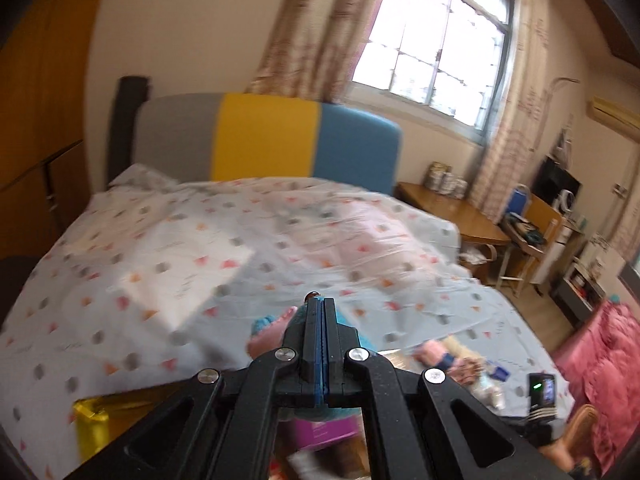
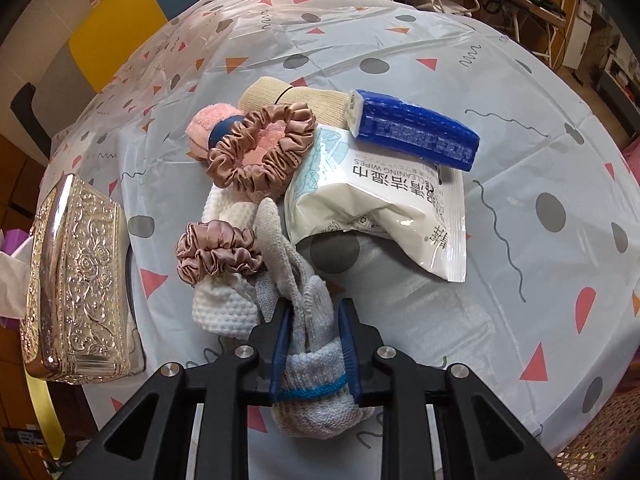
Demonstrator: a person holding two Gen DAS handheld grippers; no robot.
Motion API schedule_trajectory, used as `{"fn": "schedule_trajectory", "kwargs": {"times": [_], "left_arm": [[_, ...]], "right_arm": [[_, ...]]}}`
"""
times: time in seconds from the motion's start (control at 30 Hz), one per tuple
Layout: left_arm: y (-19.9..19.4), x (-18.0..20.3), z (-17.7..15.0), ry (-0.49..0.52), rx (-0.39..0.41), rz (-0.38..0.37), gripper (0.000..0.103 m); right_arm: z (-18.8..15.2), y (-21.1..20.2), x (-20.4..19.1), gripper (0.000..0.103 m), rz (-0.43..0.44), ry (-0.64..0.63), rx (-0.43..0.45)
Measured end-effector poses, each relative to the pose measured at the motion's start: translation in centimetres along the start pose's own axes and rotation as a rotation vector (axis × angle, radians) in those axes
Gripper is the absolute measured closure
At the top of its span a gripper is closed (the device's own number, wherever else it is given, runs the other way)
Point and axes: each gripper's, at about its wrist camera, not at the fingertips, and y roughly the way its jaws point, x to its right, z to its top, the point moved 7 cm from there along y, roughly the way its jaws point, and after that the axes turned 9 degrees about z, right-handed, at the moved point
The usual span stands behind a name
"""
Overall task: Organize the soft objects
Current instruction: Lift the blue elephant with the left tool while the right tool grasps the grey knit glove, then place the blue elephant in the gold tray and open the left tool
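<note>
R gripper (image 2: 312, 344) jaws clamped on grey sock (image 2: 310, 344) at near end of pile on bed (image 2: 520, 220), by silver box (image 2: 80, 280); L gripper (image 1: 320, 320) jaws fully closed, pinching a blurred teal-pink knit item (image 1: 272, 330).

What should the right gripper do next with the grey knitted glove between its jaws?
Probably lift it a little, straight up. The right gripper has its jaws pressed on the grey knitted glove, whose fingers still lie against the white waffle-knit cloth and the brown satin scrunchie. A slow rise should free it without dragging them across the patterned plastic sheet.
</note>
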Motion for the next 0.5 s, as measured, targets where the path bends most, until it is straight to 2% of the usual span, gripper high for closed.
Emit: {"fn": "schedule_trajectory", "kwargs": {"times": [0.17,0.33,0.5], "left_arm": [[1.3,-6.1,-4.2,-0.073,-0.074,0.075,0.103],[3.6,-9.3,-8.5,-0.101,-0.142,0.129,0.103],[7.7,-11.5,-12.4,-0.130,-0.229,0.175,0.103]], "right_arm": [[-0.1,0.0,0.0,0.080,0.003,0.004,-0.006],[-0.3,0.2,0.0,0.079,-0.005,0.001,-0.017],[-0.5,0.6,0.0,0.073,-0.014,0.005,-0.026]]}}
